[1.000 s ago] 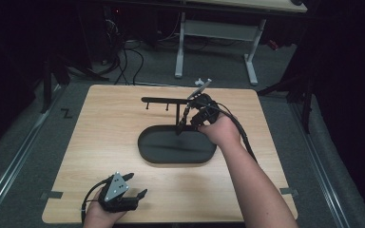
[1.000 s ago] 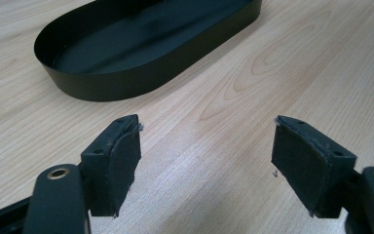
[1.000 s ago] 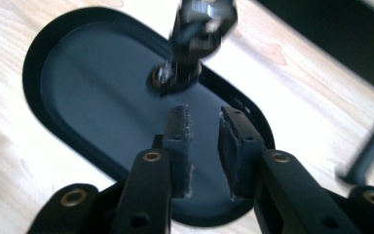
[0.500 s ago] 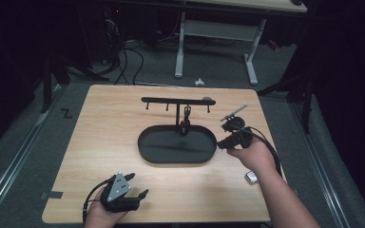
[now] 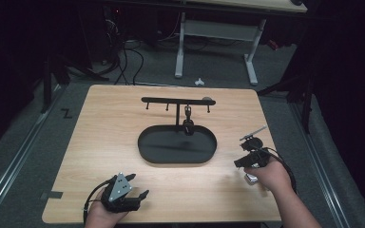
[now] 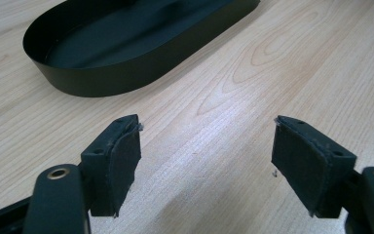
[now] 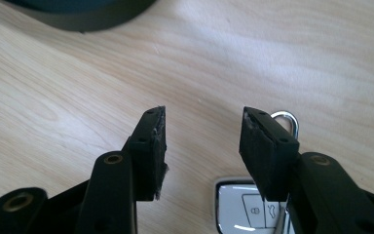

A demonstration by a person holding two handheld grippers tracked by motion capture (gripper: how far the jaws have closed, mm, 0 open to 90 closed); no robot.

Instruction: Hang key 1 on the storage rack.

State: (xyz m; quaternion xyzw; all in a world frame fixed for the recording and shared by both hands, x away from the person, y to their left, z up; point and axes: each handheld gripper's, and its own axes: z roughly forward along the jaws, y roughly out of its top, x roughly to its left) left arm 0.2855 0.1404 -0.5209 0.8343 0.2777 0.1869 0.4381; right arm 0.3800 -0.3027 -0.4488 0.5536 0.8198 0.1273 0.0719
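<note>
Jaws, left gripper (image 6: 207, 146): spread wide in the left gripper view, with nothing but bare wood seen between the pads.
Jaws, right gripper (image 7: 203, 129): parted by a moderate gap in the right gripper view, with nothing gripped; bare wood is seen between the tips.
Left gripper, place: held near the front left edge of the table (image 5: 104, 128) in the high view, with a grey plate on top and a cable looped beside it. Its jaws are pointed toward the tray (image 6: 126, 73).
Right gripper, place: held by the right hand (image 5: 268, 175) near the front right of the table, to the right of the tray.
Key fob (image 7: 246, 209): a white fob with small button icons is laid flat on the wood, just under and behind the right jaws. A silver ring (image 7: 287, 119) is seen past the right-hand jaw tip. In the high view the fob is partly covered by the hand.
Tray: a black oval tray with a low wall is set at the middle of the table.
Stand (image 5: 177, 101): a black T-shaped rack is raised from the tray's back edge, with small hooks under its bar. A small dark item (image 5: 188, 124) is hung beside the post; what it is cannot be told.
Table: light wood, on a dark floor.
</note>
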